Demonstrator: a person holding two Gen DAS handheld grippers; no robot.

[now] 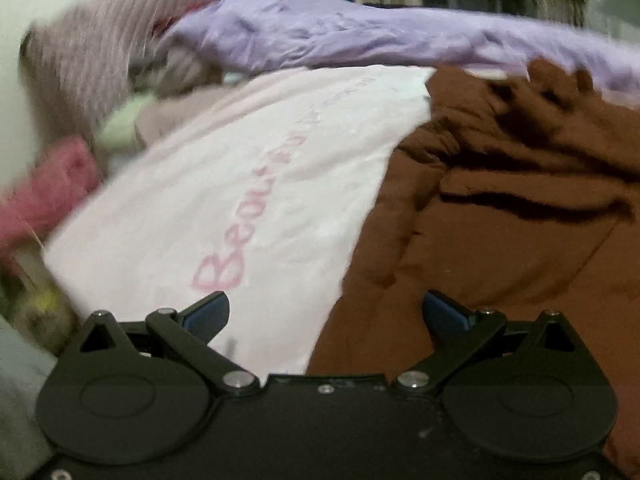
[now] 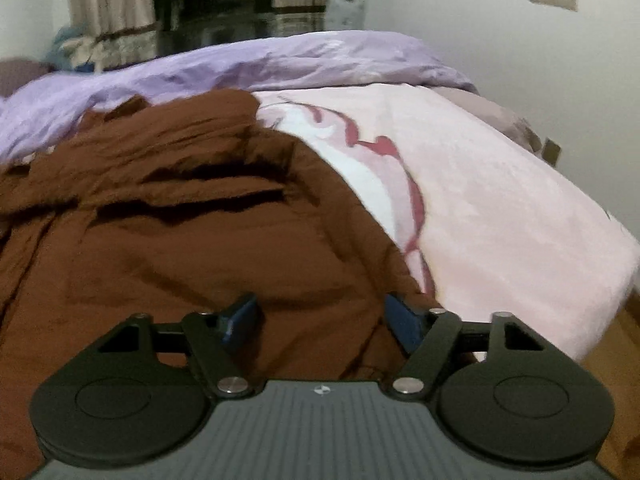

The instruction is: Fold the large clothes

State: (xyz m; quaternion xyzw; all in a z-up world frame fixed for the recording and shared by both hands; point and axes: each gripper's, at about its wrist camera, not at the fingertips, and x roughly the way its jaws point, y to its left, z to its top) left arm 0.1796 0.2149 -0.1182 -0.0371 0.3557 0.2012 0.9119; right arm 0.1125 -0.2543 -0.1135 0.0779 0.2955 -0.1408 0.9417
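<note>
Crumpled brown fleece garment (image 2: 168, 232) on pale pink blanket (image 2: 500, 200) — both grippers (image 1: 326, 312) (image 2: 320, 316) wide, empty; left view blurred, shows pink lettering (image 1: 240, 248).

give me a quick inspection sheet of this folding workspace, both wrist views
surface: bed under a pale pink blanket with red lettering; wood floor at its right edge
job's things: brown garment lies rumpled and unfolded on the blanket
clutter: lilac duvet bunched along the far side; striped mauve pillow and pink cloth at the left, blurred
grippers: left gripper open over the blanket and garment edge; right gripper open over the garment; both hold nothing
cables: nothing seen
surroundings: curtains and a dark window beyond the bed, plain wall to the right
</note>
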